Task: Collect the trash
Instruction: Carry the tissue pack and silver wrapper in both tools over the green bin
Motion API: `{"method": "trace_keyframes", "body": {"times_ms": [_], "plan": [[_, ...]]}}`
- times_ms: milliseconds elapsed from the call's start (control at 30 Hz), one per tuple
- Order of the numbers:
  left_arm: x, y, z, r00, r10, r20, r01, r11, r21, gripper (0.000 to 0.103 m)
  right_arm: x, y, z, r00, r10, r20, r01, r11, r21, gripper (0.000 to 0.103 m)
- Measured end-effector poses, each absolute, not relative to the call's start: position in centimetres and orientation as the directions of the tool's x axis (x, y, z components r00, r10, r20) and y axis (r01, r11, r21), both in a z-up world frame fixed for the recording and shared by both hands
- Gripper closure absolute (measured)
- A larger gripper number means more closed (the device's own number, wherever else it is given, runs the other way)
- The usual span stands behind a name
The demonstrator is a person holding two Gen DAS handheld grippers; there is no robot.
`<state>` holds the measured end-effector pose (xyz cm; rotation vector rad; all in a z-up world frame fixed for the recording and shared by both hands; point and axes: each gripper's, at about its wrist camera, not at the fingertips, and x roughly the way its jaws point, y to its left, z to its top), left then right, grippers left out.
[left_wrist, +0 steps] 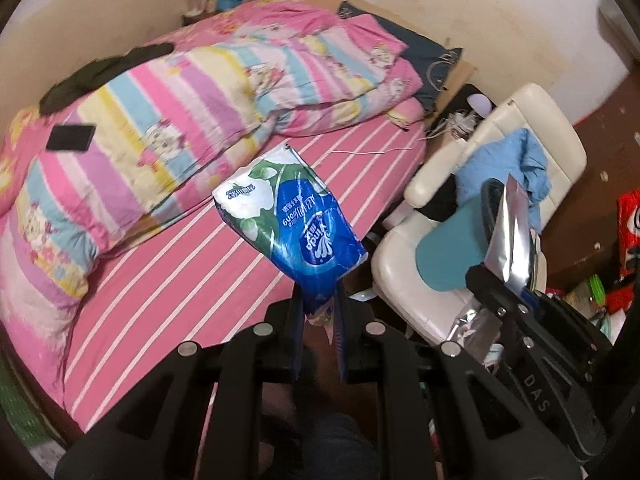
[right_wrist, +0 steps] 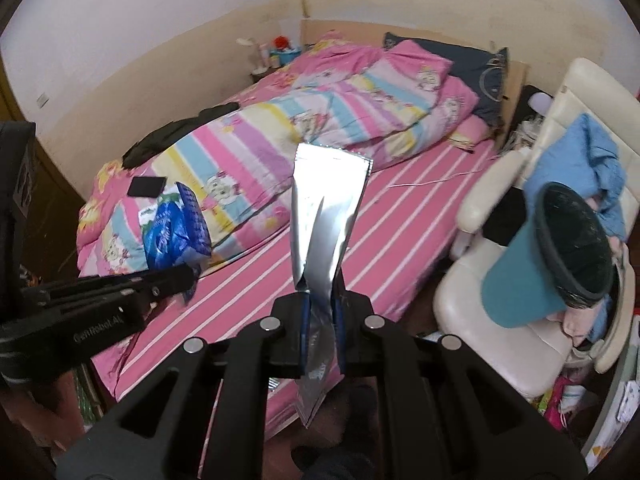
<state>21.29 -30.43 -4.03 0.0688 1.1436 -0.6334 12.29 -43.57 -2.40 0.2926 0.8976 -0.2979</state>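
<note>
left gripper [left_wrist: 318, 308]: fingers clamped tight on the bottom end of a blue tissue pack [left_wrist: 292, 224], which sticks up and away from the camera over the bed. From the right wrist view the same gripper [right_wrist: 188, 280] shows at the left, with the pack [right_wrist: 176, 228] crumpled above its tip.

right gripper [right_wrist: 320, 312]: fingers pinched together on a silver foil pouch [right_wrist: 328, 216]. The pouch stands upright out of the grip, open end at the top, and a bit of it hangs out below the fingers too. In the left wrist view it's over on the right [left_wrist: 510, 232].

bed [left_wrist: 224, 280]: pink sheet with white stripes, sitting under both held items, well below them.

quilt [left_wrist: 168, 112]: striped cartoon one, bunched up on the far half of the bed. There's a black phone [left_wrist: 71, 137] lying on it near the left, and a dark garment [left_wrist: 104, 72] draped further back.

chair [right_wrist: 508, 332]: cream padded thing right of the bed, with a blue cloth [right_wrist: 592, 156] dumped on it.

bin [right_wrist: 560, 256]: teal with a black rim, tilted on its side over the chair seat, mouth facing up and right. Can't tell what's propping it.

far corner: small stand with a red and blue toy [right_wrist: 285, 49], too blurry to say more.
</note>
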Motion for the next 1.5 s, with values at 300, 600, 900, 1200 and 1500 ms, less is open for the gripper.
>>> {"method": "trace_keyframes", "body": {"times_ms": [300,600,900,1200,1500], "plan": [[19.6,-38.3,-3.4,0.247,-0.444,-0.861,0.588,0.775,-0.231,0.09,8.8,-51.2,-2.5,0.586,-0.169,-0.793,0.453,0.879,0.147,0.092],[18.0,-50.6,-3.6,0.198,-0.452,-0.87,0.64,0.732,-0.235,0.09,6.5,-62.1,-3.2,0.557,-0.2,-0.806,0.513,0.846,0.144,0.092],[15.9,-63.9,-4.7,0.132,-0.451,-0.883,0.706,0.668,-0.235,0.09,3.5,-73.8,-4.5,0.514,-0.229,-0.827,0.591,0.793,0.148,0.092],[15.2,-73.2,-6.5,0.069,-0.445,-0.893,0.743,0.62,-0.252,0.09,1.9,-82.1,-7.3,0.46,-0.218,-0.861,0.641,0.753,0.152,0.092],[15.0,-78.8,-9.4,-0.004,-0.409,-0.913,0.746,0.607,-0.275,0.09,1.8,-86.6,-10.6,0.416,-0.169,-0.894,0.65,0.743,0.162,0.092]]}}
